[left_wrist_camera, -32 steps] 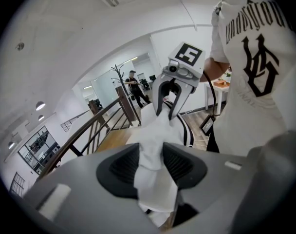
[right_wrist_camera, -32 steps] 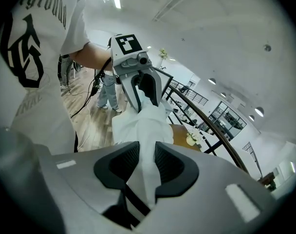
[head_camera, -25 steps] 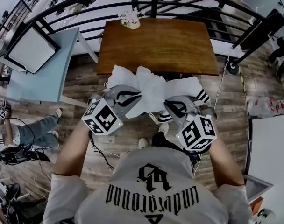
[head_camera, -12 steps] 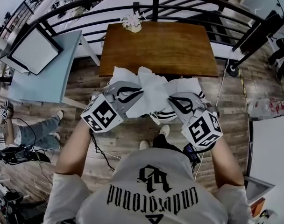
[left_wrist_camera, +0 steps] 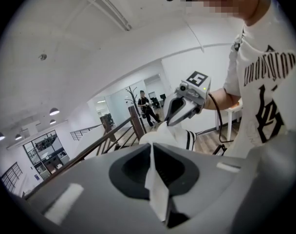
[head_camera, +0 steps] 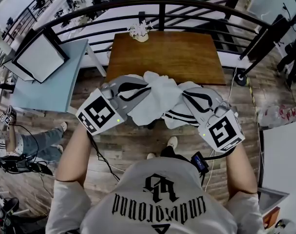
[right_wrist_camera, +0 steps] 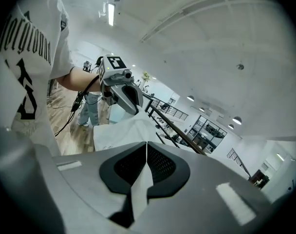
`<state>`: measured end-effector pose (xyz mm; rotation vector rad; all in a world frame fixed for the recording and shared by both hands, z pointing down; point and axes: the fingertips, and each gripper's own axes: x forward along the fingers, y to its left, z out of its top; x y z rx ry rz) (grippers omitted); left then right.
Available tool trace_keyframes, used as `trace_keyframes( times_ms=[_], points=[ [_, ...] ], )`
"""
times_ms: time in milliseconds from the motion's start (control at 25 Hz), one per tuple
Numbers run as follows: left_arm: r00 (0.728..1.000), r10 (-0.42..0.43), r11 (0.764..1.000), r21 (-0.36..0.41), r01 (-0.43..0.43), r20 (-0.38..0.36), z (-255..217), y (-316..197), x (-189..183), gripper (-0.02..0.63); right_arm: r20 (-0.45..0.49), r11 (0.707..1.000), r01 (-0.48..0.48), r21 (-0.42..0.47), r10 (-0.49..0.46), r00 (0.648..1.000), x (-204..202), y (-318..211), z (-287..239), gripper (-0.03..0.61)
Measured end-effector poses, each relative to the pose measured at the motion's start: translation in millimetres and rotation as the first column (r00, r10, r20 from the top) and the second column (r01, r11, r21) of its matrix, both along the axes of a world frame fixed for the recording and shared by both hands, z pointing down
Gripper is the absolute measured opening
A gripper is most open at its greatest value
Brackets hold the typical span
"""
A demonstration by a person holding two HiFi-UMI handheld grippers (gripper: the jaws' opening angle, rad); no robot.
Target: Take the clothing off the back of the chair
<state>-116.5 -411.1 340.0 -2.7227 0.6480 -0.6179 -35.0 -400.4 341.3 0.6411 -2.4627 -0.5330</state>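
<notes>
The white garment (head_camera: 157, 99) with black stripes hangs bunched between my two grippers, lifted above the wooden floor in front of the brown table (head_camera: 167, 52). My left gripper (head_camera: 134, 89) is shut on its left part, my right gripper (head_camera: 189, 95) on its right part. In the left gripper view, white cloth (left_wrist_camera: 157, 189) is pinched between the shut jaws, and the right gripper (left_wrist_camera: 170, 123) shows beyond it. In the right gripper view, a fold of cloth (right_wrist_camera: 138, 182) sits in the shut jaws. The garment hides the chair's back.
A flower pot (head_camera: 138, 31) stands at the brown table's far edge, by a dark railing (head_camera: 162, 6). A pale blue table (head_camera: 46, 89) bearing a white board (head_camera: 38, 57) stands at left. A person's legs (head_camera: 36, 140) and cables lie at lower left. A white table (head_camera: 284, 155) is at right.
Both grippers have risen together with the garment held between them. The cloth hangs higher and more stretched out than before.
</notes>
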Motion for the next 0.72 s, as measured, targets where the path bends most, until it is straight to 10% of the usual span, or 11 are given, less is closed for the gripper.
trace_keyframes(
  times_ms=[720],
  points=[
    [0.990, 0.053, 0.996, 0.084, -0.043, -0.130, -130, 92, -8, 0.058, 0.099, 0.979, -0.086, 0.185, 0.069, 0.993, -6, 88, -127, 0.009]
  ],
)
